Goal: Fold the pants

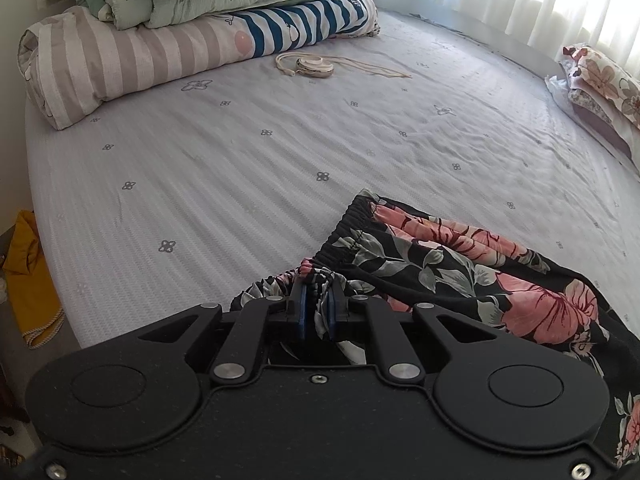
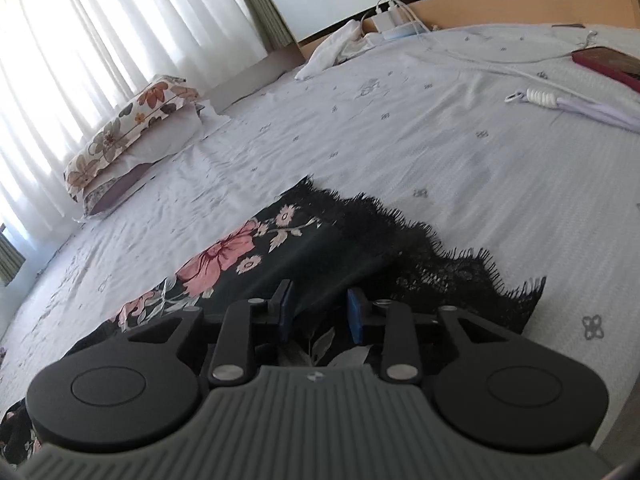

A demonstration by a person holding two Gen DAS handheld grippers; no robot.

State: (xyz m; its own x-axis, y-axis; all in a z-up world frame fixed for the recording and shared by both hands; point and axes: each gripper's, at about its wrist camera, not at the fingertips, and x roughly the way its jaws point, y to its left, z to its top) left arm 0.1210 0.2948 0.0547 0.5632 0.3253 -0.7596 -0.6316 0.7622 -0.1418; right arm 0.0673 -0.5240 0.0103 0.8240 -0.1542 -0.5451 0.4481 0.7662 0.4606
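Near the bed's (image 1: pixel 240 152) front edge lay the floral pants (image 1: pixel 460 276), unfolded; left gripper (image 1: pixel 318 308) jaws pinched the waistband, right gripper (image 2: pixel 320 312) jaws stood apart over the lace hem, gripping nothing.

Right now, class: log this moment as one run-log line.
left gripper: shut on pants waistband | right gripper: open over lace hem | surface: bed

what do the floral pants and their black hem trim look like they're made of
Floral pants: apparently thin, soft woven or knit fabric with a matte print; it drapes and gathers at the elastic waistband. Hem trim: looks like black lace, see-through with a fringed scalloped edge.
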